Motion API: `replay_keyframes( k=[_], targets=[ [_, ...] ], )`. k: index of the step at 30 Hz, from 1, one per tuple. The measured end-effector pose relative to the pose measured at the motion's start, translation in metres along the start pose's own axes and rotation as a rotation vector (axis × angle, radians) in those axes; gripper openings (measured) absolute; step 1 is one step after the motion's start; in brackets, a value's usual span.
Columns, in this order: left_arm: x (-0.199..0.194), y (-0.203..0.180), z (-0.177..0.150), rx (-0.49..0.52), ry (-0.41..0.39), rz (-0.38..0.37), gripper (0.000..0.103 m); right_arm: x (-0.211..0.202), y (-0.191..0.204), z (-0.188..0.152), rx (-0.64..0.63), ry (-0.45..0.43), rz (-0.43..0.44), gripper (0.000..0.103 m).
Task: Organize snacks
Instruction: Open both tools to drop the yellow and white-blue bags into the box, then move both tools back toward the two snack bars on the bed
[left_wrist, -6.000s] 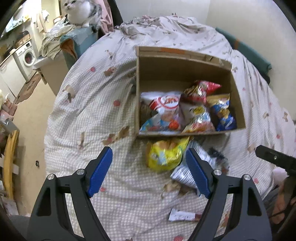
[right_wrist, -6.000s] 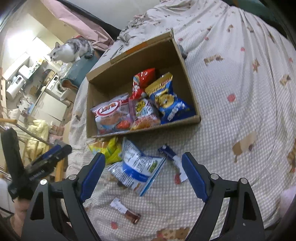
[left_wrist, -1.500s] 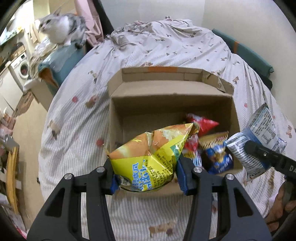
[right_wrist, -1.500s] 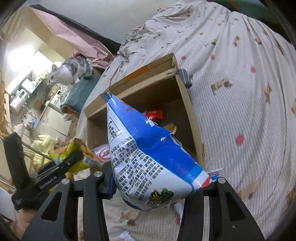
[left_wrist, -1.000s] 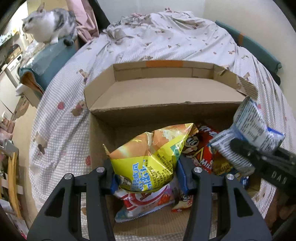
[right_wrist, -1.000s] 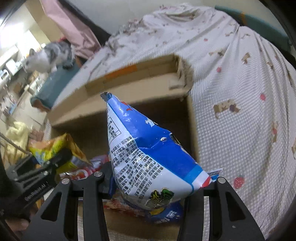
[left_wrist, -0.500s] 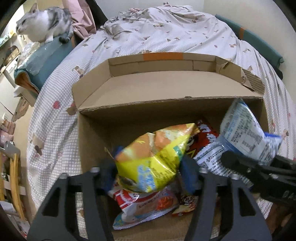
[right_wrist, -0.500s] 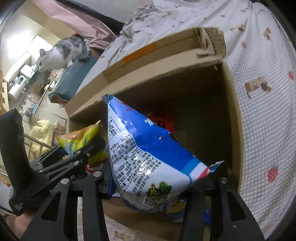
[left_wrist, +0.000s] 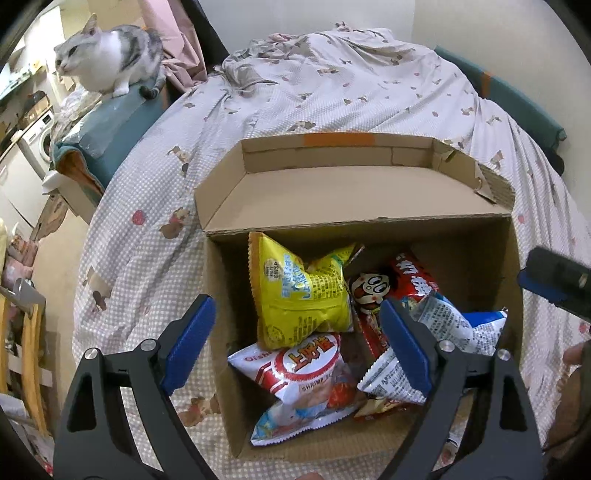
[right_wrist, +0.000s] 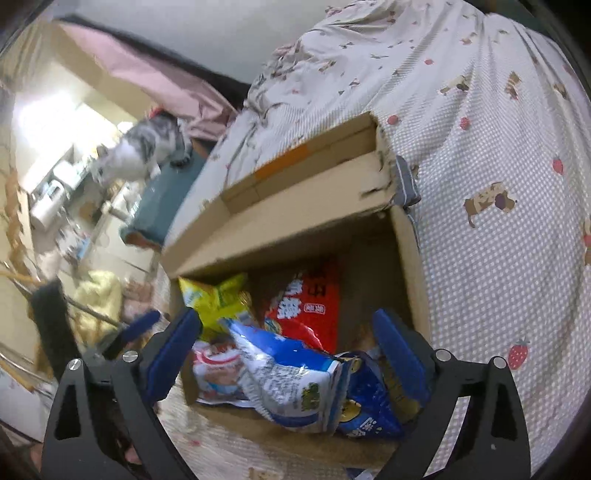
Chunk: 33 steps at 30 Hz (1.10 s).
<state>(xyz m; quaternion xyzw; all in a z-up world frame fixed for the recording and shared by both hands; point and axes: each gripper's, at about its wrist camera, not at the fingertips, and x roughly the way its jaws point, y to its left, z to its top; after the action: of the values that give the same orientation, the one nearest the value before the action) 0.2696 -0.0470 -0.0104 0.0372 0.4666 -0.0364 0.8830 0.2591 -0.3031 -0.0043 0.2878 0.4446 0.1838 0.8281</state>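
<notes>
At the far left a cat (left_wrist: 107, 68) sits on a teal cushion (left_wrist: 110, 129) beside the bed (left_wrist: 332, 88). The box (left_wrist: 354, 192) stands on the checked bedcover, its back flap folded outward. The left gripper (left_wrist: 297, 345) hangs over the near left corner of the box; its jaws are opening, the blue pads wide apart and pressing on nothing. Just beyond it the yellow bag (left_wrist: 301, 293) lies free inside the box, leaning on the back wall. In front of the yellow bag, near the front wall, lies a white shrimp bag (left_wrist: 303, 373). To the right of the yellow bag is a red bag (left_wrist: 391, 288) with a cartoon face. Further right the white and blue bag (left_wrist: 443, 332) lies on top of the other snacks, partly hidden behind the right finger of the left gripper. In the right wrist view the same bag (right_wrist: 291, 380) lies in the box below the right gripper (right_wrist: 284, 352), between its pads but not touched by them; these jaws are opening too. Under it is a dark blue bag (right_wrist: 369, 406), against the right wall. This view is a little blurred.
</notes>
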Motion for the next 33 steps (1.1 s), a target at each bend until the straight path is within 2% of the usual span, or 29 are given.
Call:
replay_keyframes(
  k=[8,17,28,33],
  targets=[
    [-0.02,0.009,-0.009,-0.009,-0.014,0.014,0.089,-0.021,-0.012,-0.004,0.042,-0.012,-0.025,0.098],
    [-0.039,0.02,-0.032,-0.024,0.003,0.007,0.089,-0.039,-0.007,-0.027,0.036,0.005,-0.04,0.098],
    [-0.059,0.019,-0.081,-0.02,0.029,-0.058,0.089,-0.051,-0.007,-0.075,0.034,0.056,-0.088,0.098],
    [-0.063,0.017,-0.11,-0.04,0.089,-0.106,0.089,-0.055,-0.008,-0.094,0.032,0.082,-0.118,0.098]
  ],
)
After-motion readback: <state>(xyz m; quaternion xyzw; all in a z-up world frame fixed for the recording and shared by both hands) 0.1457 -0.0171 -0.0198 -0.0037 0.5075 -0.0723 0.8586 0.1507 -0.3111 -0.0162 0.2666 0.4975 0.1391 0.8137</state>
